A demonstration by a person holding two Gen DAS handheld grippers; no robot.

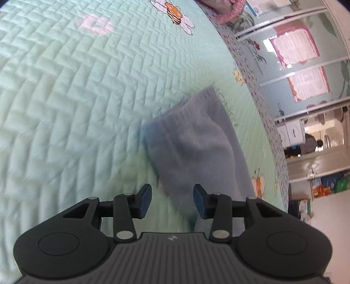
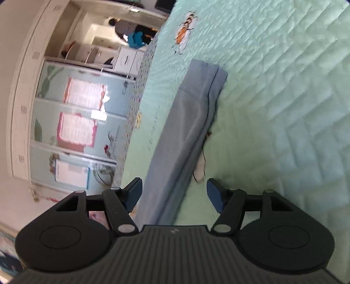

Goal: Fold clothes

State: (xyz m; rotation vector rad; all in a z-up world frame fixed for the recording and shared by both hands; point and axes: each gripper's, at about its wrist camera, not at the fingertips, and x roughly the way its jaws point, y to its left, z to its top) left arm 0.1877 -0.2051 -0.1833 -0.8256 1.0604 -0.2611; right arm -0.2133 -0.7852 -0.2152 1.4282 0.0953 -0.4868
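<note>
Lying folded at frame centre on the quilt [image 1: 65, 109], the blue garment [image 1: 196, 142] is best approached squarely, left gripper [image 1: 172, 200] and right gripper [image 2: 175, 194] both open, nothing held.

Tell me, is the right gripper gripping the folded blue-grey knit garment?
Apart. In the right wrist view, the right gripper stands open; the folded blue-grey knit garment lies between the jaws on the green quilted bedspread, clear of both pads.

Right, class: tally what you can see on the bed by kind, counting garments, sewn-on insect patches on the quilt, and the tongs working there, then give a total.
Blue-grey folded garment: 1
Insect patches on the green quilt: 2, a striped bee and an orange insect
Tongs: 2, left tongs and right tongs, both open
Total: 5
</note>
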